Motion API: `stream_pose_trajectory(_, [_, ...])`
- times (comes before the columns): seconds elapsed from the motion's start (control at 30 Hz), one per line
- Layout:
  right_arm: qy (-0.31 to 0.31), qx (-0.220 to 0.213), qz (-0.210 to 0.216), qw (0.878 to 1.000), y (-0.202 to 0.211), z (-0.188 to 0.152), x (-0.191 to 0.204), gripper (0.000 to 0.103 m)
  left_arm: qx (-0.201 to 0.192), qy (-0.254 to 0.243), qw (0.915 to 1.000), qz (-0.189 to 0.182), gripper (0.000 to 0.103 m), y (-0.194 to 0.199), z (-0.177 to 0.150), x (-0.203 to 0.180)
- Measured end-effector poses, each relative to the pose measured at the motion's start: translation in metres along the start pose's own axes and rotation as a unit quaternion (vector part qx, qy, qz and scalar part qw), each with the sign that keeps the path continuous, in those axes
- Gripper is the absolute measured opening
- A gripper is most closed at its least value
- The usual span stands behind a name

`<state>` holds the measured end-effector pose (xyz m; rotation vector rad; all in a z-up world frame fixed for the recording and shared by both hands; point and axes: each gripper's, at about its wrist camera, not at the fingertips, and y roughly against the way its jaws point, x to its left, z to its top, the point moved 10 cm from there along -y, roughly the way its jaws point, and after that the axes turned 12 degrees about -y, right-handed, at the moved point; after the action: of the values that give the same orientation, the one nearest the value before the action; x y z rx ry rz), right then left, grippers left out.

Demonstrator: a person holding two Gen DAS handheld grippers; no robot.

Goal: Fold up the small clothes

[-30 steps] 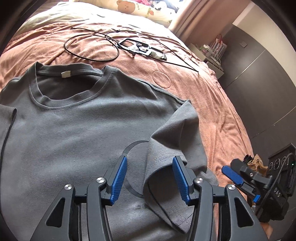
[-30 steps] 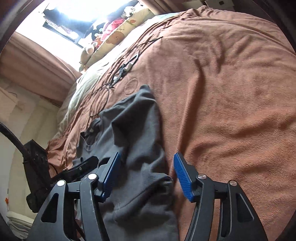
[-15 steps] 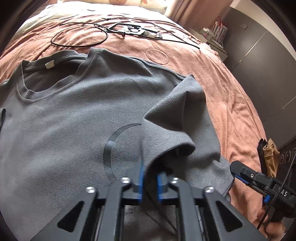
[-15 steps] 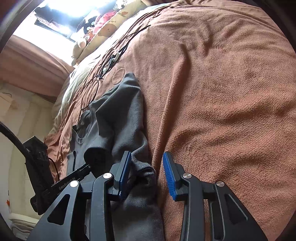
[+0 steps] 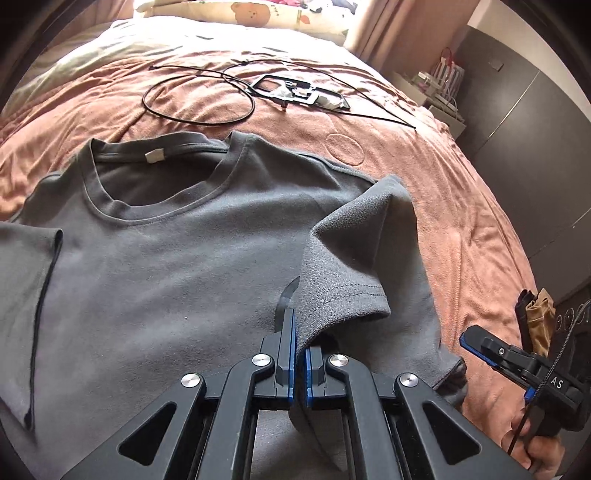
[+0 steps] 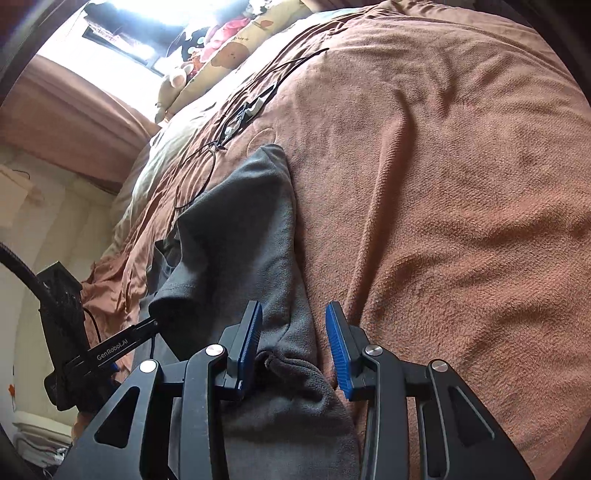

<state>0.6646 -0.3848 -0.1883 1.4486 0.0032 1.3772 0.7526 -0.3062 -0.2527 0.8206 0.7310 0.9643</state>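
A grey T-shirt lies front up on a brown blanket, collar toward the pillows. Its right sleeve is folded inward over the chest, and my left gripper is shut on that sleeve's hem, holding it a little off the shirt. In the right wrist view the same T-shirt runs away from me as a long strip. My right gripper has narrowed onto a bunch of the shirt's side edge, pads against the cloth. One of its fingers shows at the shirt's right edge.
A black cable loop and a flat black frame lie on the blanket beyond the collar. Bear-print pillows line the head of the bed. Dark cabinets stand off the right side.
My left jaws closed on the folded sleeve and raised its hem slightly. The right jaws narrowed from wide apart onto the shirt's side edge, then held still.
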Motion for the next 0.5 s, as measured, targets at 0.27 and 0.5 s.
stream_pose_trajectory(0.27, [0.053, 0.039, -0.068, 0.995, -0.027, -0.020, -0.002, 0.030, 0.016, 0.012, 0.9998, 0.003, 0.003, -0.013, -0.010, 0.008])
stream_pose_trajectory(0.5, [0.052, 0.025, -0.095, 0.994, -0.011, -0.018, -0.007, 0.023, 0.041, 0.029, 0.9985, -0.020, 0.003, -0.023, -0.021, 0.006])
